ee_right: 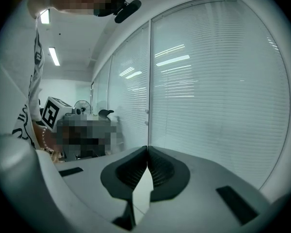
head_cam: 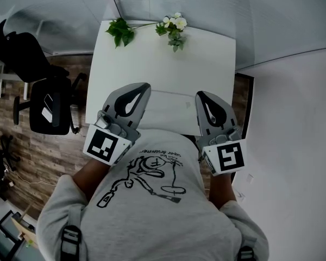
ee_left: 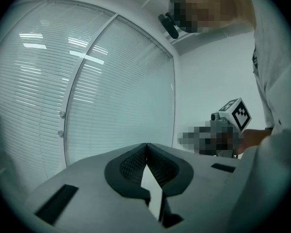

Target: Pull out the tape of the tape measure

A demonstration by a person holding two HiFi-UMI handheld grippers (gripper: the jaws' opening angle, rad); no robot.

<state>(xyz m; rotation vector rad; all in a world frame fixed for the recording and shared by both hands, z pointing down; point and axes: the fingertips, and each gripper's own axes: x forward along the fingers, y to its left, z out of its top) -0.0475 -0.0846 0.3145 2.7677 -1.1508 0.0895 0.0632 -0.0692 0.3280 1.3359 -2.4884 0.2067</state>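
Your left gripper [head_cam: 145, 86] and right gripper [head_cam: 200, 94] are held close in front of your chest, over the near edge of the white table [head_cam: 206, 58]. On both, the pads are pressed together with nothing between them. Each points at window blinds [ee_left: 111, 81]. A leafy sprig [head_cam: 121, 31] and white flowers [head_cam: 175, 23] lie at the table's far edge. Tape measure — no view shows it, so I cannot tell where it is.

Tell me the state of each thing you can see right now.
Left grey gripper: fingers shut, empty.
Right grey gripper: fingers shut, empty.
Green leafy sprig: lying at white table's far edge.
White flower sprig: lying beside it.
Black office chair: unoccupied.
Tape measure: not in view.
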